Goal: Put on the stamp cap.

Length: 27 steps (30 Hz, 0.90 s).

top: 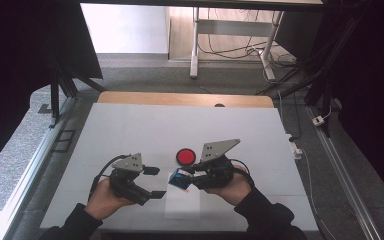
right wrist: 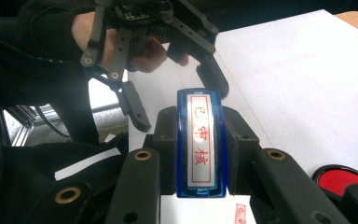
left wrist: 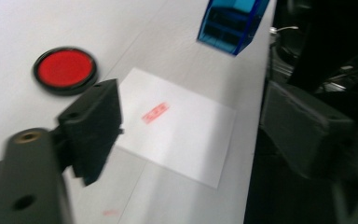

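1. The right claw [top: 187, 176] is gripping a blue stamp [right wrist: 200, 142], its two jaws pressing against the stamp's long sides.
2. The stamp is hanging off the table [top: 130, 130], raised above the far edge of a white sheet of paper [left wrist: 182, 133], with its red-lettered label facing the right claw's camera.
3. The paper is lying flat on the table and is carrying a small red imprint [left wrist: 155, 112].
4. The left claw [top: 155, 182] is hovering released, jaws well apart and holding nothing, just left of the paper.
5. A round red ink pad [top: 184, 156] is sitting on the table beyond the stamp.
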Motion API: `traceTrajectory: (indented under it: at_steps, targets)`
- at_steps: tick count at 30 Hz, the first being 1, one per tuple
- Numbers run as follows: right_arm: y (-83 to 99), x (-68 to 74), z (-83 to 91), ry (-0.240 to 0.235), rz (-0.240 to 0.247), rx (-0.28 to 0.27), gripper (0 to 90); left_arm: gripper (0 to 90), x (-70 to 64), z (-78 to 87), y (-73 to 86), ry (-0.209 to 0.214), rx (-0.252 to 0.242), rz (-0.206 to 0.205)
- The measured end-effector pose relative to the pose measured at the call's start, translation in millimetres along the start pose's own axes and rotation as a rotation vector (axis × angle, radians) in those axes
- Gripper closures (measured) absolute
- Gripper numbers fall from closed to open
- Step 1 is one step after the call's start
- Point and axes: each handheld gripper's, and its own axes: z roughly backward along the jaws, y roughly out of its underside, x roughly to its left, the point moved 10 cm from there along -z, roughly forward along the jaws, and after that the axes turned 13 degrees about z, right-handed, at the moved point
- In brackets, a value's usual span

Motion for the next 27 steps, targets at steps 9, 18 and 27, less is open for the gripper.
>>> traceTrajectory:
  at_steps: [9,18,27]
  targets:
    - [2.1,-2.3,0.3,0.019,-0.004,0.013,71.0,10.8,3.2,10.4,13.9,-0.064,-0.001,0.041]
    - [4.2,-4.3,1.2,0.042,0.000,0.029,71.0,5.7,6.8,21.7,29.2,-0.121,-0.004,0.102]
    - [7.7,-6.9,0.8,0.060,-0.005,0.043,71.0,1.1,12.1,37.2,44.1,-0.153,-0.043,0.155]
